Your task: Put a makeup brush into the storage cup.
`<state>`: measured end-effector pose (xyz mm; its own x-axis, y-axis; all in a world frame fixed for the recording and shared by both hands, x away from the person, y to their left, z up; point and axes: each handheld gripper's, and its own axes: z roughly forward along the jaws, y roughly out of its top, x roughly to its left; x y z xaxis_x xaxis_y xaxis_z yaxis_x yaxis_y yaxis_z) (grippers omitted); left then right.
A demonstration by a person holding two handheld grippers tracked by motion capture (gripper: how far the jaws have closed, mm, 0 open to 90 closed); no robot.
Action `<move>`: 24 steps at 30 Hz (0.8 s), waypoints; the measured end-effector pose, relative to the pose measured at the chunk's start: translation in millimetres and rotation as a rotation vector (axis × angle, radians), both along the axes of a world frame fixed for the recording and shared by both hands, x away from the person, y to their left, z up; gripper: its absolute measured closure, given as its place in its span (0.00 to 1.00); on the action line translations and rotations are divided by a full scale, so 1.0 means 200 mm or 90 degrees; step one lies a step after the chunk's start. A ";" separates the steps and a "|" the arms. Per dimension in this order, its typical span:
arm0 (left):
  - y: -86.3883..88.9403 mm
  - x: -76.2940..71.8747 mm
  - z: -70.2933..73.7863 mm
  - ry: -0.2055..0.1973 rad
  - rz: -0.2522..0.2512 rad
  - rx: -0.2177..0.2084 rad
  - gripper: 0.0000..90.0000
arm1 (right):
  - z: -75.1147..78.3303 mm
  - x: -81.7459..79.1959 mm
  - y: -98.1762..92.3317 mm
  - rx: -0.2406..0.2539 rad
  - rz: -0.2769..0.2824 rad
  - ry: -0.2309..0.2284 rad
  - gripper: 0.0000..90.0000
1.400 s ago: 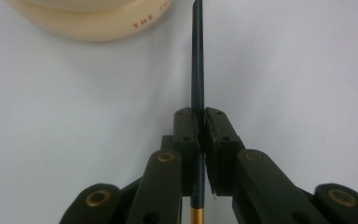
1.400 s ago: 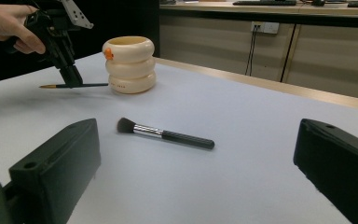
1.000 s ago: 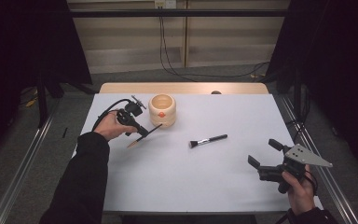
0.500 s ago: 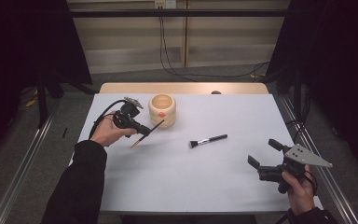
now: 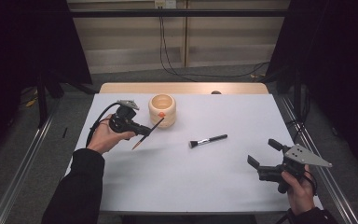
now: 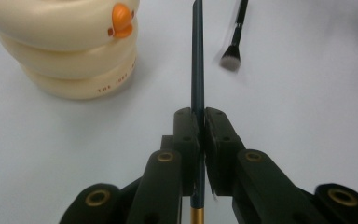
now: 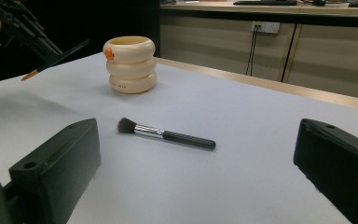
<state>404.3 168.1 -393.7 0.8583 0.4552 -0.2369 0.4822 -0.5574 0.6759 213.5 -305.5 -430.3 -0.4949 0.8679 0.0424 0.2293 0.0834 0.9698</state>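
Note:
My left gripper (image 5: 144, 132) (image 6: 200, 116) is shut on a thin dark pencil-like brush (image 5: 149, 133) (image 6: 197, 56) with a gold end. It holds the brush above the table, slanted, its far tip close to the cream ringed holder (image 5: 162, 110) (image 6: 70, 51) with an orange duck bill. A black makeup brush (image 5: 207, 140) (image 7: 165, 133) lies flat in the middle of the white table (image 5: 177, 177). My right gripper (image 5: 262, 152) (image 7: 199, 140) stands open at the front right, with nothing between its jaws, pointing at that brush.
The holder (image 7: 130, 65) stands upright near the table's back edge. A wooden strip (image 5: 182, 87) runs behind the table. Metal rails (image 5: 23, 158) flank both sides. In the right gripper view the left gripper (image 7: 23, 28) is at the top left.
My left gripper has risen and moved right toward the holder, carrying the thin brush. The right gripper and the makeup brush have stayed put.

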 end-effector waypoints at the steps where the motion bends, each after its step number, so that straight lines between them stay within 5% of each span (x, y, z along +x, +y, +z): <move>1: 0.00 -0.01 0.00 -0.009 0.004 -0.005 0.93 | 0.00 0.00 0.00 0.001 0.001 -0.001 0.00; 24: 0.07 -0.17 0.06 -0.096 0.088 -0.143 0.93 | 0.00 0.00 0.00 0.001 0.001 0.000 0.00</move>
<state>370.0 181.2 -381.0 0.8253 0.5202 -0.2198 0.4277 -0.3218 0.8447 213.5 -305.2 -430.2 -0.4968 0.8668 0.0432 0.2291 0.0829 0.9699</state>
